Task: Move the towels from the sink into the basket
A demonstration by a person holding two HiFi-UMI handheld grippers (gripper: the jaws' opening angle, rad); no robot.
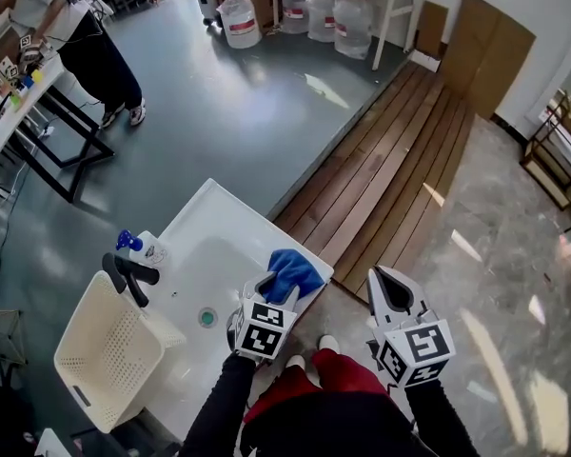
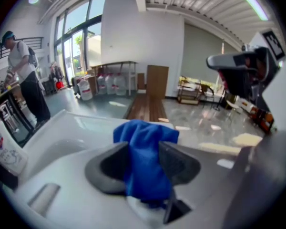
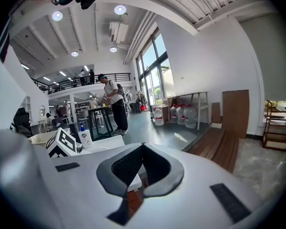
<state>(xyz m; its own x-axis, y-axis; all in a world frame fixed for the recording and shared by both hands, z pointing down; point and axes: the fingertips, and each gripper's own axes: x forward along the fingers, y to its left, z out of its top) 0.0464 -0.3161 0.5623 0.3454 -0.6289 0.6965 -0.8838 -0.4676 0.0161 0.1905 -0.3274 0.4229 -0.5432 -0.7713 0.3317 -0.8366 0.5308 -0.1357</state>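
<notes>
1. Right gripper [image 1: 380, 275], at 4 o'clock in the head view: jaws closed tip to tip, nothing held. It hangs beyond the sink's front edge, apart from the work.
2. Left gripper [image 1: 270, 285], at 6 o'clock: jaws at their widest, set either side of the blue towel [image 1: 294, 268]. The cloth stands between the pads but is not clamped.
3. The blue towel lies bunched on the sink [image 1: 210, 201] at its 3 o'clock rim, just beside the corner, not down in the basin. A pale patch shows beneath it in the left gripper view; whether this is a second towel cannot be told.
4. Risk: the open jaws could nudge the bunch over the rim onto the floor, given how close it lies to the edge.
5. Risk: closing on an upper fold alone would give a shallow hold, and the towel could slip free in transit.
6. The basket [image 1: 106, 351] sits at 9 o'clock of the left gripper, against the sink's far side.
7. Risk: the faucet [image 1: 129, 275] and soap bottle [image 1: 148, 249], at 10 o'clock, stand close to the carry path; a trailing towel could topple the bottle.
</notes>
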